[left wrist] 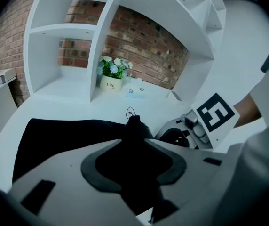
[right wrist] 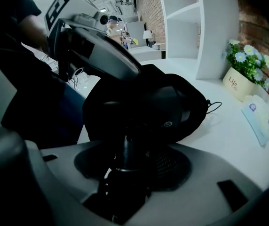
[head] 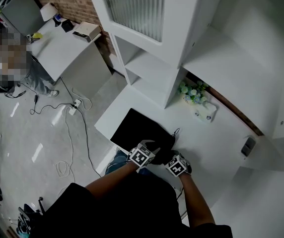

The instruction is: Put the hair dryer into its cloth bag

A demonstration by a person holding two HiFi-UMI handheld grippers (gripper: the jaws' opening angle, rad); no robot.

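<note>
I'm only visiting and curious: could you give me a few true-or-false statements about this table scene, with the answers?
1. The cloth bag is black. True.
2. The bag hangs from a shelf. False: it lies on the white table.
3. A flower pot stands on the table. True.
4. The right gripper is empty. False: it grips the hair dryer.
5. Cables lie on the floor. True.
</note>
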